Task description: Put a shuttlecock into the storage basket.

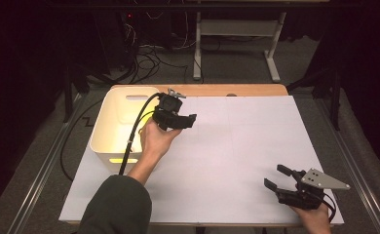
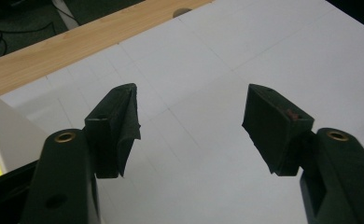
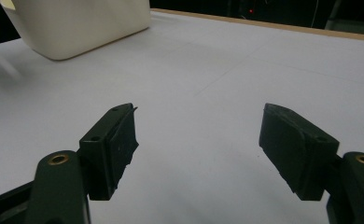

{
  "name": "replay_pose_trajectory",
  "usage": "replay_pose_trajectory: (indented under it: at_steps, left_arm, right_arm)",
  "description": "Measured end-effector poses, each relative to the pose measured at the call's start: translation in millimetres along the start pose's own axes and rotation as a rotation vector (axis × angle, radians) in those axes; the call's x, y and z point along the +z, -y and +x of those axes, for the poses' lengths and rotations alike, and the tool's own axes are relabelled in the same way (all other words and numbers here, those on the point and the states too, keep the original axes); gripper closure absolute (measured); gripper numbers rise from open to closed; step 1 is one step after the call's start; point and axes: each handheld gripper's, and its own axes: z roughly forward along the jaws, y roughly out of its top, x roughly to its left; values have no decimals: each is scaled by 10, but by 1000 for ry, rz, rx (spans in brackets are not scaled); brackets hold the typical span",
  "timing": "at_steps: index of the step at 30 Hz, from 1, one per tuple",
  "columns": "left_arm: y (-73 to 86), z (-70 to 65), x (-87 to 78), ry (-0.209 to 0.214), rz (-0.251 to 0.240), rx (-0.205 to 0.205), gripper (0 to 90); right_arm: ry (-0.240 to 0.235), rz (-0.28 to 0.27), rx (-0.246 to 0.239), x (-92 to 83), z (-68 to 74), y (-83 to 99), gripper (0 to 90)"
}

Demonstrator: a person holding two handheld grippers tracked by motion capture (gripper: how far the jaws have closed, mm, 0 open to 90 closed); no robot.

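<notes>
Hovering beside the cream-white rectangular plastic tub, the left gripper is held in the person's left hand above the white paper-covered bench, just off the tub's right wall near its far corner. Its fingers point away from the tub, toward the middle of the bench, and stand wide apart with nothing between them; through the gap the left gripper view shows bare white sheet and the bench's light wooden edge strip beyond. A sliver of the tub's wall sits at the left edge of that view, behind and to the side of the fingers, with a yellow patch low down. The black cable from this gripper trails over the tub's near right rim.

The right gripper rests low at the near right corner of the bench, well apart from the tub. Its fingers are also spread wide, empty, aimed across the sheet. In the right gripper view the tub stands far ahead and to the left of the fingers.

Tub position: far left of the bench, upright, mouth open; a yellow glow shows inside, source not resolvable.
</notes>
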Motion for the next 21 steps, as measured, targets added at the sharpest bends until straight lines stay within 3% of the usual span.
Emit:
replay_pose_trajectory:
  at_steps: [21]
  left_arm:
    - [33, -129, 136, 21, 7, 4, 366]
  right_arm:
    - [-2, -1, 1, 0, -1, 1, 279]
